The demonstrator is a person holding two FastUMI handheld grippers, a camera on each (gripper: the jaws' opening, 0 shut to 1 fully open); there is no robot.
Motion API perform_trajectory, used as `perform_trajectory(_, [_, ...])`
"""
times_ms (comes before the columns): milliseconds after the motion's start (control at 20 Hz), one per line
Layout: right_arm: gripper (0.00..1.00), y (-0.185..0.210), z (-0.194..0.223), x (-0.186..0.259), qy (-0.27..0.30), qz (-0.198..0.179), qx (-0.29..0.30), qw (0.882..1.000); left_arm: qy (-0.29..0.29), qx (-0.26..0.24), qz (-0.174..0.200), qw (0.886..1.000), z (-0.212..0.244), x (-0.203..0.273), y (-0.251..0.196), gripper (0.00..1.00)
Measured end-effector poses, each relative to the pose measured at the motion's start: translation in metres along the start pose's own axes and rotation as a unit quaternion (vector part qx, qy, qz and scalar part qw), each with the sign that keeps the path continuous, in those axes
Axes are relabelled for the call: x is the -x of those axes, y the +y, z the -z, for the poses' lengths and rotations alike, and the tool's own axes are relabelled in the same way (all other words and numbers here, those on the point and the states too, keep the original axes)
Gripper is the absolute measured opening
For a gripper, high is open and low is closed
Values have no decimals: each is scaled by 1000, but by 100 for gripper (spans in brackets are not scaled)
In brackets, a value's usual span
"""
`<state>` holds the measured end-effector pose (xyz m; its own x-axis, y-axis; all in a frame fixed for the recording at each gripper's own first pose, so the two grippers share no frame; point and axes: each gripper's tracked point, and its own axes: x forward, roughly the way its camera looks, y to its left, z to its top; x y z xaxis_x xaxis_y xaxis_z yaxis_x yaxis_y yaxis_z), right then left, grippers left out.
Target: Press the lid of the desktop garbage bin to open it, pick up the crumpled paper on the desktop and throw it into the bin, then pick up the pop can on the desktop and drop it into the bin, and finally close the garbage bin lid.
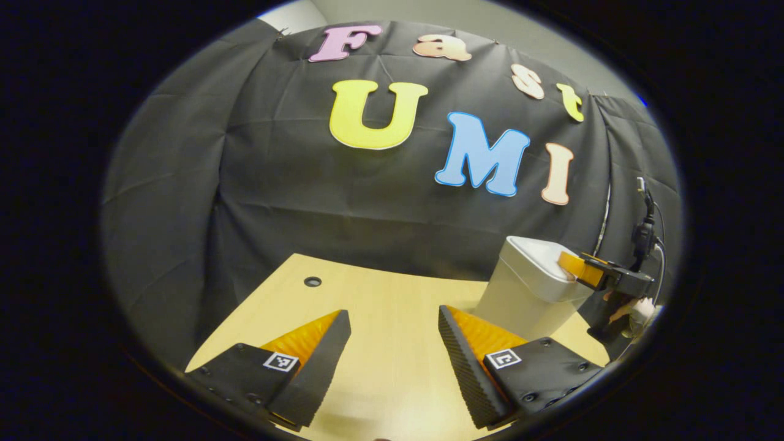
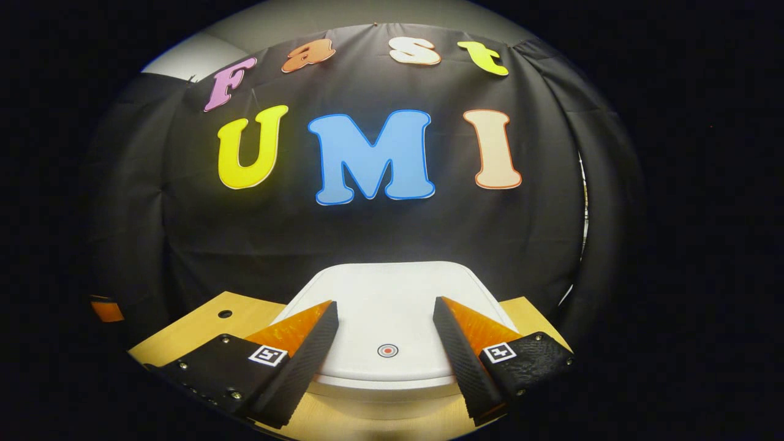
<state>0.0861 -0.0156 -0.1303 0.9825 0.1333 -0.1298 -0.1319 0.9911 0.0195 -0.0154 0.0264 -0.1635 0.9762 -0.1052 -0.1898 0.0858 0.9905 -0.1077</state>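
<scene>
The garbage bin (image 1: 530, 288) is partly cut off in both views: in the left gripper view its base is hidden behind the left gripper's own finger, and in the right gripper view its walls lie out of sight beneath the closed lid (image 2: 392, 312). Whether the right gripper actually touches the lid is hard to make out in either view. The left gripper (image 1: 395, 343) has its fingers wide apart with nothing between them but the bare wooden table (image 1: 380, 306); it hovers low over the table, near the front edge, pointing toward the far cloth wall, with the bin standing off to its right at the far right part of the table. The right gripper (image 2: 386, 337) likewise has its fingers spread wide and holds nothing; it is poised over the near part of the bin lid, straddling a small round red-and-white button mark (image 2: 387, 350) near the lid's front edge. In the left gripper view that same right gripper (image 1: 597, 269) reaches in from the right, level with the bin's top rim, and a hand (image 1: 631, 309) grips its handle just below. A small dark hole (image 1: 312, 282) sits in the table's far left area.
</scene>
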Motion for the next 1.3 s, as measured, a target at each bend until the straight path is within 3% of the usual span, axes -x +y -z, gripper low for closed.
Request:
perform_trajectory(300, [100,-1,-6,0,-24,-2,6,1000,-9,-6,-3,1000,-9,-1,3,95])
perform_trajectory(650, [99,-3,-13,5,-3,3,15,1000,-40,-20,-2,999,-48,-12,0,96])
perform_trajectory(1100, [99,16,-69,75,-66,-2,-13,998,-123,-61,-16,990,-130,22,-35,96])
perform_trajectory(1300, [99,28,-79,104,-81,-2,-22,997,-142,-62,0,988,-149,33,-56,96])
